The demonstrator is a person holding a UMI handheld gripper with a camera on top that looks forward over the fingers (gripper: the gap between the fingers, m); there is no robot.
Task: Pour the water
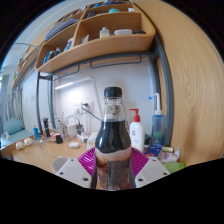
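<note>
Bottle first: a clear plastic bottle with a black screw cap (114, 140), full of dark liquid, stands upright and dead centre, right between the two fingers of the gripper (113, 168). The magenta pads (88, 158) sit close against its lower sides, one to each flank, and the fingers look closed in on it so that they grip it around the body; no gap shows at either side. Its base is hidden below the fingers, so whether it rests on anything cannot be told.

Everything else is placed from that bottle. Just to its right stands a white pump dispenser bottle with a red label (136, 133), and right of that again a tall bluish spray bottle with a white nozzle (157, 122). Beyond those, near the wooden side panel, lie some small coloured items too small to make out. To the bottle's left, a pale wooden worktop (40, 157) runs away, cluttered with small jars and bits near a metal tap (72, 124). Above the bottle hangs a wooden wall shelf unit (100, 45) carrying white containers and boxes. Behind the bottle is a white wall with a strip light (68, 83) under the shelf.
</note>
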